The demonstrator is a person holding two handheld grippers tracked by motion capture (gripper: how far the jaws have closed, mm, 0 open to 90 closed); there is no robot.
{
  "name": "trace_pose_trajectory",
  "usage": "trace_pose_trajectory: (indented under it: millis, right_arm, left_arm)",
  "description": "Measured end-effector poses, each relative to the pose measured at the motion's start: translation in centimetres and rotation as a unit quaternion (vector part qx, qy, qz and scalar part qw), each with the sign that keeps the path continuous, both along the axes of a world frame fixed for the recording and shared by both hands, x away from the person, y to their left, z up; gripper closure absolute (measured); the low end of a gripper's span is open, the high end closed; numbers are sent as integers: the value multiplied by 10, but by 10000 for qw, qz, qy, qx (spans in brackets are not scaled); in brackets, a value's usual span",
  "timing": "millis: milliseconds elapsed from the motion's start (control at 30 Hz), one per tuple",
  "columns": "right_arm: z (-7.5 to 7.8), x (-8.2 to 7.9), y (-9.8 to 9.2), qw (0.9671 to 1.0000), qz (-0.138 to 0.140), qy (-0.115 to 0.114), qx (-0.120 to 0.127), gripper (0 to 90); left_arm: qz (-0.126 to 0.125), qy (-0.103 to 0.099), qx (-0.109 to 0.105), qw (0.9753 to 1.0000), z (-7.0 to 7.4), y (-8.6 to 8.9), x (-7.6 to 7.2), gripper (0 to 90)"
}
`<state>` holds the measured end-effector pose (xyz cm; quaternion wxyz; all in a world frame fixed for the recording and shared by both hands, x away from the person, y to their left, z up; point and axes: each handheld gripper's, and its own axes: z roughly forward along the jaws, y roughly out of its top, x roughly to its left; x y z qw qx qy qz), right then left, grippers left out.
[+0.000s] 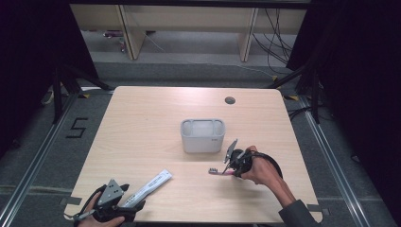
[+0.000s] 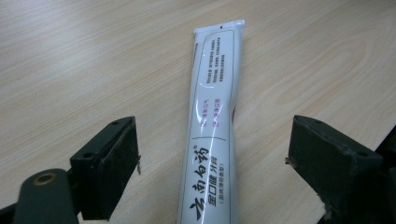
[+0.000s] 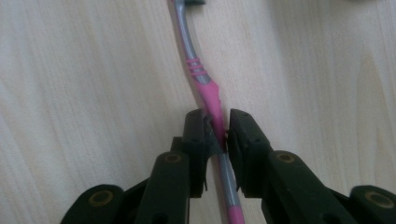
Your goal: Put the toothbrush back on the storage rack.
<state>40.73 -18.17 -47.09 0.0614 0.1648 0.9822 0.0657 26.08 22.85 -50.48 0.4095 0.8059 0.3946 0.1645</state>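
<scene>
at the left, our left claw stood wide astride the toothpaste tube, which lay flat on the bench; we judged it should close squarely mid-tube. the holder sat mid-bench. at the right, our right claw pinched the toothbrush, hand low, wrist angled left.

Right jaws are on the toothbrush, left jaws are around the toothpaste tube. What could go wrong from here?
1. The right gripper pinches the toothbrush on its thin pink handle, with the long head end sticking out beyond the jaws; it may pivot or slip when lifted.
2. The left gripper is open astride the toothpaste tube, which lies off-centre, nearer one jaw; closing may push it sideways.
3. The grey holder stands close to the right gripper; the projecting brush head could knock it.
</scene>
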Motion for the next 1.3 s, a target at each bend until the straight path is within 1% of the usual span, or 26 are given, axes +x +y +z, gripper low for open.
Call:
trace_pose_trajectory:
  millis: [67, 133, 167, 200, 333, 367, 400, 467, 567, 600, 633, 667, 700, 767, 800, 833, 867, 900, 967, 1000, 1067, 1133, 1167, 1233, 1267, 1300]
  right_arm:
    - [-1, 2, -1, 10000, 79, 18, -3, 790]
    - [-2, 3, -2, 10000, 10, 77, 5, 795]
    - [-2, 3, -2, 9999, -41, 81, -54, 798]
    - [-3, 4, -2, 9999, 57, 99, -77, 802]
    - [-3, 5, -1, 9997, -13, 208, -114, 815]
    - [-3, 6, 0, 9995, 41, 252, -161, 823]
    - [-3, 6, 1, 9996, 93, 223, -178, 824]
    - [-2, 4, 2, 9994, -34, 262, -237, 826]
    - [-3, 5, 5, 9990, 48, 289, -341, 829]
    - [-3, 7, 5, 9988, 160, 265, -369, 830]
    - [-4, 6, 6, 9988, 98, 292, -371, 831]
    - [-4, 6, 6, 9988, 139, 269, -392, 832]
    - [-2, 6, 8, 9983, 179, 276, -477, 832]
    - [-2, 3, 10, 9983, 178, 293, -475, 833]
    - [-1, 3, 10, 9981, 214, 286, -496, 833]
    - [0, 3, 11, 9981, 198, 250, -522, 833]
    - [0, 3, 11, 9982, 214, 199, -517, 834]
    - [2, 2, 11, 9982, 174, 188, -543, 834]
    - [4, 2, 10, 9984, 290, 191, -456, 834]
    - [5, 1, 10, 9987, 240, 169, -426, 834]
    - [9, -1, 7, 9993, 196, 75, -306, 835]
    - [16, -4, 6, 9998, 120, 65, -159, 836]
    - [20, -6, 5, 9999, 55, -11, -95, 836]
    - [26, -6, 2, 9998, 159, -114, 66, 836]
    - [29, -8, 1, 9997, 75, -126, 171, 836]
    - [32, -8, -1, 9996, 98, -137, 241, 836]
  left_arm:
    - [-2, 6, 3, 10000, 0, 0, 0, 154]
    - [6, 21, 6, 10000, 0, 0, 0, 154]
    - [-9, 12, 9, 10000, 0, 0, 0, 154]
    - [-7, -11, 3, 10000, -1, 0, 0, 154]
    - [8, 24, 10, 10000, 0, 0, 0, 154]
    - [7, 13, 8, 10000, 0, 0, 0, 154]
    - [5, 13, 4, 10000, 0, 0, 0, 154]
    - [10, 18, 9, 10000, 0, 0, 0, 154]
    - [0, 13, 13, 10000, 0, 0, 0, 154]
    - [4, 16, 8, 10000, 0, 0, 0, 154]
    - [13, 19, 8, 10000, 0, 0, 0, 154]
    - [-44, 34, 102, 9999, 1, 1, 0, 154]
    - [16, 18, -3, 10000, 0, 0, 0, 154]
    - [-8, -4, 3, 10000, -1, 0, 0, 154]
    - [-10, -4, 8, 10000, -1, 0, 1, 154]
    - [-80, 34, 167, 9998, 1, 2, 1, 154]
    - [-84, 39, 176, 9998, 1, 2, 0, 154]
    - [-40, 28, 105, 9999, 1, 1, 0, 154]
    - [-68, 43, 153, 9999, 1, 2, 1, 154]
    - [-59, 44, 148, 9999, 1, 2, 1, 154]
    - [6, 12, -3, 10000, 0, 0, 0, 154]
    - [0, 15, 9, 10000, 0, 0, 0, 154]
    - [13, 26, 2, 10000, 0, 0, 0, 154]
    - [-9, 12, 11, 10000, 0, 0, 0, 154]
    - [-16, 13, 16, 10000, 0, 0, 0, 154]
    - [-13, 16, 16, 10000, 0, 0, 0, 154]
